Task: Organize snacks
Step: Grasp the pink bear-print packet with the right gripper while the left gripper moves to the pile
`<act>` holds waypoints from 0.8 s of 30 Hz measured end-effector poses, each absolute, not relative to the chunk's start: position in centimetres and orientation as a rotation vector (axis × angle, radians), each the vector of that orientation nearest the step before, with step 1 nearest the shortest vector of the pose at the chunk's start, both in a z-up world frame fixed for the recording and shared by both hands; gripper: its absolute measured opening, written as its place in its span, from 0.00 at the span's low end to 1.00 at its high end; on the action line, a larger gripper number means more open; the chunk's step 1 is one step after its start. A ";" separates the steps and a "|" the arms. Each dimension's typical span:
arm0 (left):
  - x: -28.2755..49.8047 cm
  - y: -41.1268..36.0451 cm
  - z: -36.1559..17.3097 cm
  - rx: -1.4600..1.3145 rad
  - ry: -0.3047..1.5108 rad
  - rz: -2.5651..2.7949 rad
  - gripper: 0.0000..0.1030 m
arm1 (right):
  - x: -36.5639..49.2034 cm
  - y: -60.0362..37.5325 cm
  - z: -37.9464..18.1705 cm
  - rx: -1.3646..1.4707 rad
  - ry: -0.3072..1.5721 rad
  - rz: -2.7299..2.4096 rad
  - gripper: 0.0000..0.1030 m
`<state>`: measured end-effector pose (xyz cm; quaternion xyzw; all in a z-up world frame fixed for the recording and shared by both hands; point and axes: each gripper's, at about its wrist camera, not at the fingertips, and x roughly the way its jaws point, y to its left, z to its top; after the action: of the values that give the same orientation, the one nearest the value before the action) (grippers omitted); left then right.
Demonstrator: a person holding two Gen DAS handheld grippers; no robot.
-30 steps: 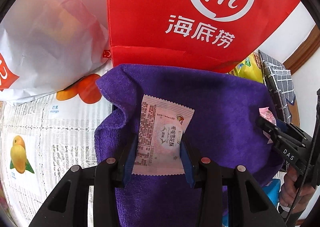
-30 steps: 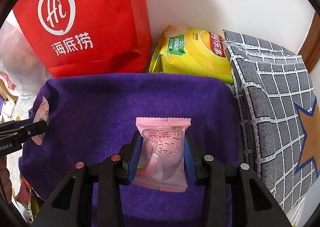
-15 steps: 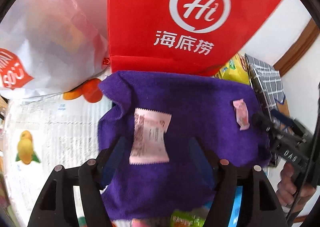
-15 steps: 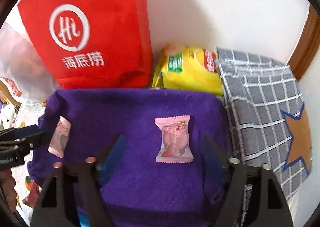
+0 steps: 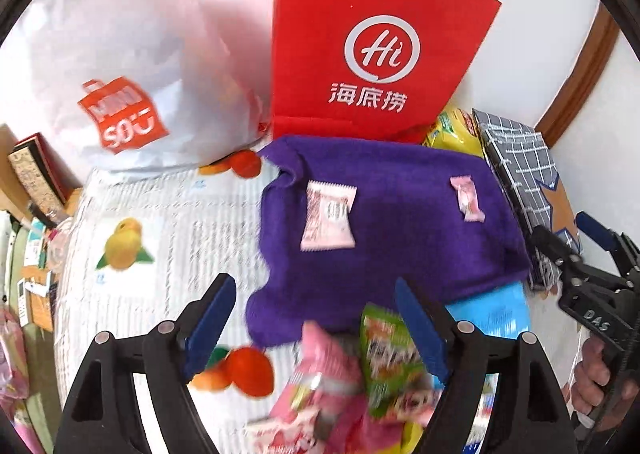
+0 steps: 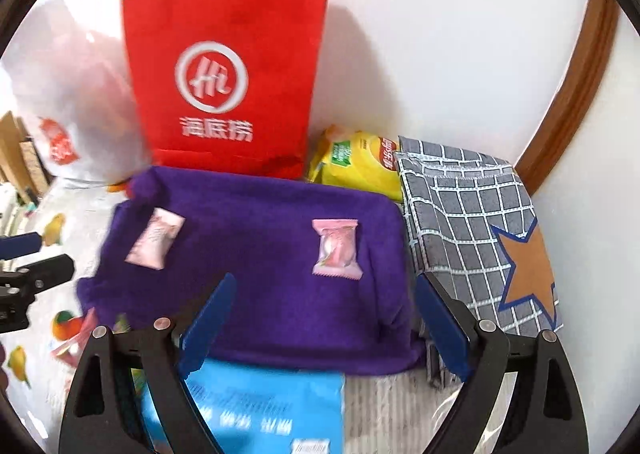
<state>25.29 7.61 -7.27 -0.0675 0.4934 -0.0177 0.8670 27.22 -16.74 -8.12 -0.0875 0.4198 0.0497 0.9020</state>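
While both tongs, left (image 5: 316, 330) and right (image 6: 324, 328), open wider holding nothing, I see two candies, one white (image 5: 329, 215) and one pink (image 6: 336, 248), apart on the purple cloth (image 6: 260, 278), sorted.

Both snack packets (image 5: 329, 215) (image 6: 336, 247) released onto purple towel (image 5: 400, 222); jaws opening, grippers withdrawn.

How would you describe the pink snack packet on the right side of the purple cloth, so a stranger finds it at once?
Find the red paper bag by the wall; the purple towel lies before it. Two small packets rest on it. Yours is the pink peach candy packet, nearer the grey checked cloth; the other, paler packet lies at the towel's left.
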 end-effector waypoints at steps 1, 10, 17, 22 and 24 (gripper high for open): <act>24.7 7.7 -7.3 -0.151 1.035 -0.035 0.78 | 26.4 -16.7 -7.8 -0.170 0.858 0.110 0.88; 18.5 9.7 -7.0 -0.169 0.987 -0.031 0.78 | 20.3 -16.6 -6.3 -0.027 0.833 0.272 0.84; 15.5 10.6 -7.5 -0.179 0.982 -0.037 0.78 | 17.2 -14.8 -6.1 -0.016 0.823 0.371 0.72; 13.7 12.1 -8.1 -0.213 0.975 -0.019 0.78 | 16.4 -11.7 -6.5 -0.072 0.824 0.443 0.60; 13.3 12.8 -8.7 -0.216 0.988 -0.009 0.78 | 16.5 -10.6 -7.1 -0.082 0.844 0.483 0.59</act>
<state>13.32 12.79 -8.66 -0.1035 0.4732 -0.0045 0.8748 16.51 -10.58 -7.06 -0.0396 0.4057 0.2318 0.8832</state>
